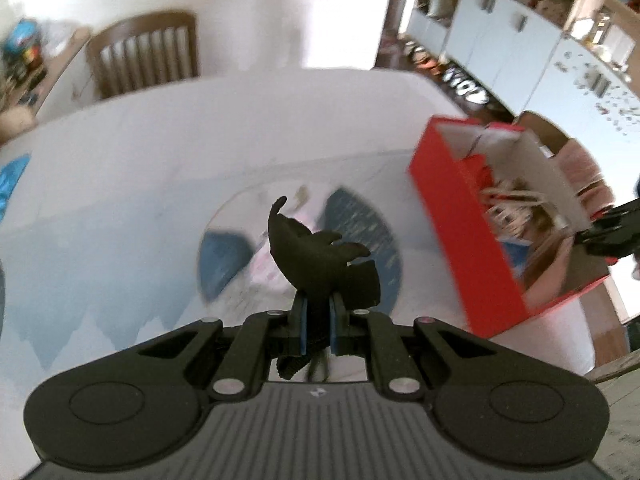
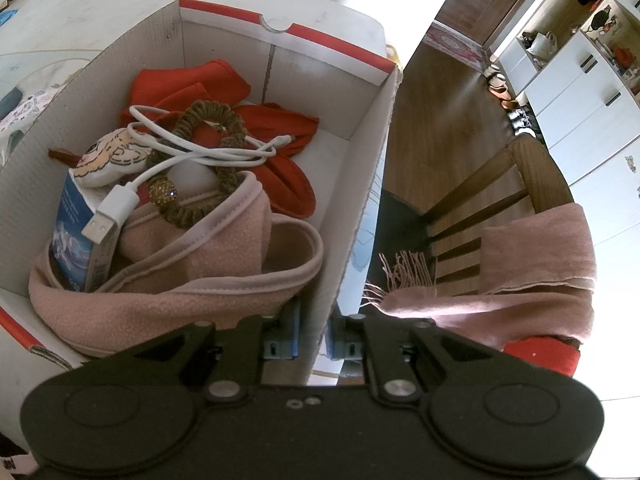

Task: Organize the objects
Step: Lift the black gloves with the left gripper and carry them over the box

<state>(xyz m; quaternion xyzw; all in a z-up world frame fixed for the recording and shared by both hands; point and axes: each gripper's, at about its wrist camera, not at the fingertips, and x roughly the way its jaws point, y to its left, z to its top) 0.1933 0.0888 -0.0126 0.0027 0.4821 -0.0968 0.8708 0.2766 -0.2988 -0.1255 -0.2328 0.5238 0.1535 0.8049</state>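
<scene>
My left gripper (image 1: 318,312) is shut on a black glove (image 1: 316,248), whose fingers stick up above the blue pads; it hangs over the white table (image 1: 180,148). To the right stands a red shoebox (image 1: 460,216), open at the top. In the right wrist view my right gripper (image 2: 316,320) is shut on the near right wall of the shoebox (image 2: 360,184). Inside lie a pink fleece cloth (image 2: 200,280), a white USB cable (image 2: 180,152), an olive scrunchie (image 2: 224,120), red cloth (image 2: 200,84) and a blue packet (image 2: 76,240). The right gripper's tip (image 1: 608,236) shows at the box's edge.
A round blue-patterned mat (image 1: 360,220) lies on the table under the glove. A wooden chair (image 1: 144,52) stands behind the table. Another chair (image 2: 500,200) beside the box carries a pink fringed scarf (image 2: 540,264). White cupboards (image 1: 520,40) line the far wall.
</scene>
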